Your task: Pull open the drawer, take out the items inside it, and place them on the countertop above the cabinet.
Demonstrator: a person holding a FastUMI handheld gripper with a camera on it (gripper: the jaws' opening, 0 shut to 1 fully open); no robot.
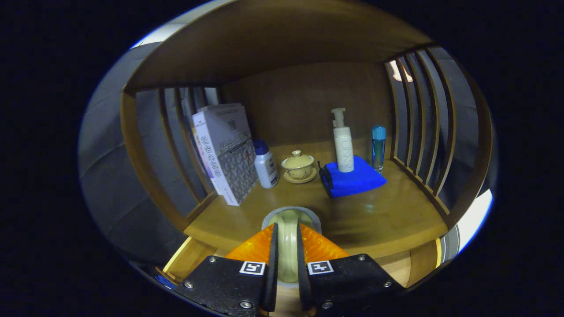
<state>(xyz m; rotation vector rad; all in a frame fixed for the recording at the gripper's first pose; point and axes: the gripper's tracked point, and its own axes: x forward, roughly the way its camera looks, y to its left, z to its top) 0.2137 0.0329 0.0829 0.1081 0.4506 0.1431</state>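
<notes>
Your widest thing here is the wooden cabinet [304,48], its slatted sides curving up on both hands and a brown back panel closing the far end. Its top, the desk [379,215], spreads out beyond your jaws and carries everything else.

At the desk's left, a tall book [224,152] leans against the slats. Over to the right lies a folded blue cloth [358,181], and a white pump bottle [343,147] stands upright on its far part. Just to the right of the cloth, near the right-hand slats, stands a slim blue bottle [378,147]. Beside the book's right edge you have a small white bottle with a blue cap [266,165], and between that and the cloth sits a lidded tea bowl on its saucer [299,167].

Below the desk's front edge you can see the pale inner walls of the open drawer [189,257], showing on both sides of your tool.

Your gripper [287,253] has its jaws drawn in close, pinching a pale greenish cup [288,231] by its rim: one finger on each side of the wall, both pressing on it. The cup is seen edge-on, its far part reaching over the desk's front edge, above the drawer. I cannot tell whether it touches the desk or hangs above it.
</notes>
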